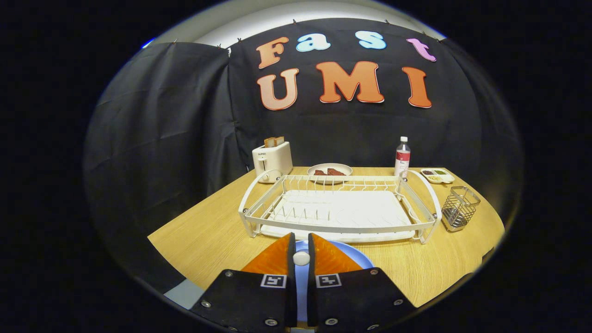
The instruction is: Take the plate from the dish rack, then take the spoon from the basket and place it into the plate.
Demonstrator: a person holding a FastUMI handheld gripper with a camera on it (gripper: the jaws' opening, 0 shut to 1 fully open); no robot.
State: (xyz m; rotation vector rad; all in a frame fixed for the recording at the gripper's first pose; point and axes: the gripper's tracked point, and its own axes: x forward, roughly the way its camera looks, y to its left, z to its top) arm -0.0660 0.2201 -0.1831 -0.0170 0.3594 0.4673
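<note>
My gripper [301,236] hovers low over a light blue plate [346,249] that lies flat on the wooden table, just in front of the dish rack. Its fingers are nearly together and pinch a small white rounded piece, apparently the end of the spoon [301,258], above the plate. The rest of the spoon is hidden by the fingers. Beyond them stands the white wire dish rack [337,210], with nothing in its slots. A wire mesh basket [460,208] stands to the right of the rack.
Behind the rack are a white toaster [273,159] with bread, a plate with brown food [329,170], a bottle [402,157] and a small white dish [437,175]. The table's [208,236] edge runs close on the left and the right.
</note>
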